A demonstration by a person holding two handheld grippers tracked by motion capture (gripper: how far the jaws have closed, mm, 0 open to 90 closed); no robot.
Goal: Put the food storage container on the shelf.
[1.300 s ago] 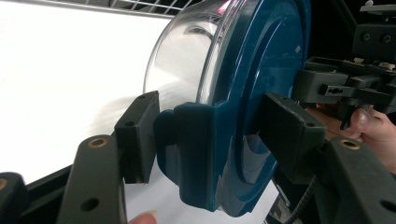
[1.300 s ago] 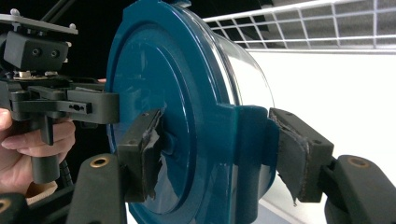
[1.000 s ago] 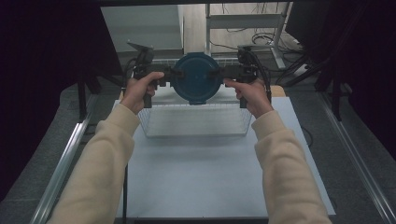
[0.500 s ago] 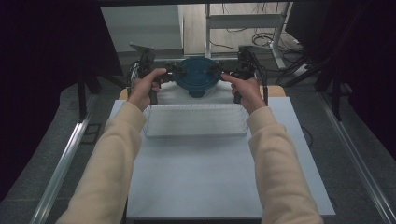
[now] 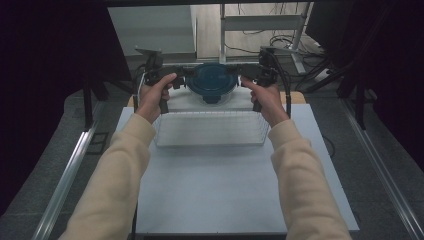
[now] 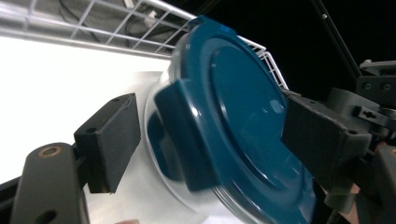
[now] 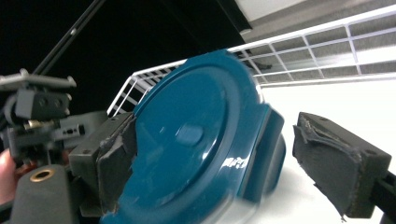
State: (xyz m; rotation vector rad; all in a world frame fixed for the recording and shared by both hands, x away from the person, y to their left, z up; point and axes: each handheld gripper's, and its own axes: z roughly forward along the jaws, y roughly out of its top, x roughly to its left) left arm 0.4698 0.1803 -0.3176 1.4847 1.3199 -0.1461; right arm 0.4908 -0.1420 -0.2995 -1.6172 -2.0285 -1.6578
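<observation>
A round clear container with a dark blue clip lid [image 5: 215, 82] is tilted at the far end of a white wire basket [image 5: 210, 129]. My left gripper [image 5: 182, 76] and right gripper [image 5: 246, 75] flank it. In the left gripper view the left gripper [image 6: 217, 135] has the container [image 6: 233, 130] between its jaws, which have just been opening, and one pad [image 6: 112, 140] stands clear of the lid's clip. In the right gripper view the right gripper [image 7: 226, 158] also straddles the container [image 7: 187, 140], its jaws just opened wider, with a gap at its outer pad [image 7: 336, 163]. The container looks blurred.
The basket rests on a pale board [image 5: 225, 195] on the table. Its wire wall [image 6: 116, 18] rises just behind the container. Metal rails [image 5: 65, 175] run along both sides, and a dark frame with cables stands beyond the far edge.
The lid faced the camera a second ago and now lies tipped flatter and a little lower between the grippers. Both hands have stayed where they were.
</observation>
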